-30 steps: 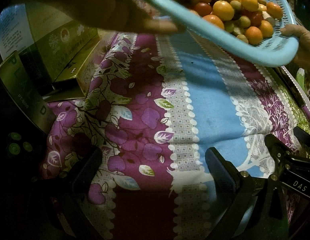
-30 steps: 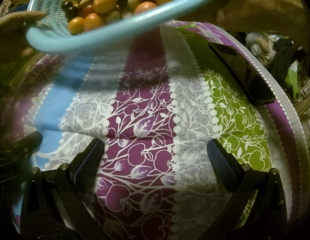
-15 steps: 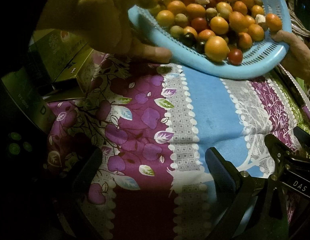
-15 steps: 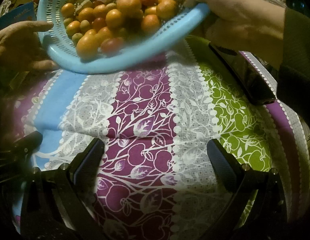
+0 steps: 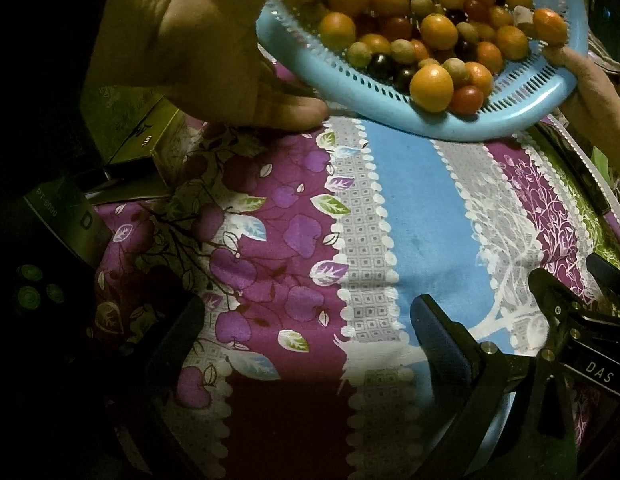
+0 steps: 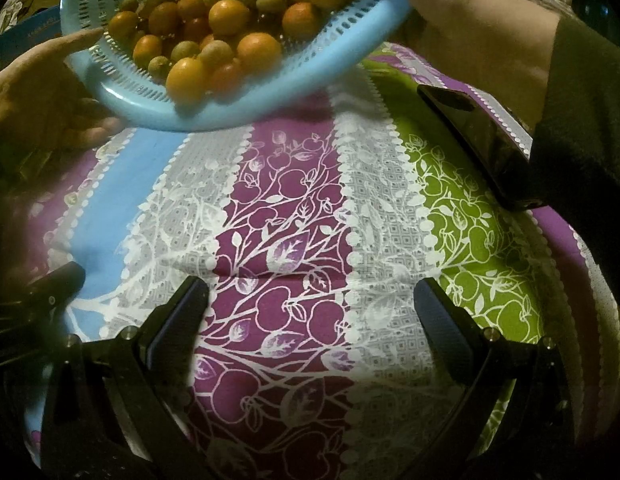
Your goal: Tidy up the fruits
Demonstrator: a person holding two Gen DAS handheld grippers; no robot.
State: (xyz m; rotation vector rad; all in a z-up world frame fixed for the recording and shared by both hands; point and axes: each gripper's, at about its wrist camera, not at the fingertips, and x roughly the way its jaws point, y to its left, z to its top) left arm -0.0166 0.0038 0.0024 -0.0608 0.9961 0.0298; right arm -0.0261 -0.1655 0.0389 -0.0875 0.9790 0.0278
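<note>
Basket (image 6: 246,112) of fruits (image 6: 224,16) held tilted above desk's (image 6: 294,208) far side, a hand (image 5: 214,48) at each end. Phone (image 6: 481,140) lies right; boxes (image 5: 134,136) left.

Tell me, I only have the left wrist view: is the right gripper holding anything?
Observer: No. The right gripper is open, with only tablecloth between its fingers.
Operator: Is anything lying on the cloth on that side?
Observer: What looks like a dark phone lies flat across the green stripe.
Operator: Who has the basket's right edge?
Observer: A hand in a dark sleeve grips the blue basket by its rim.
</note>
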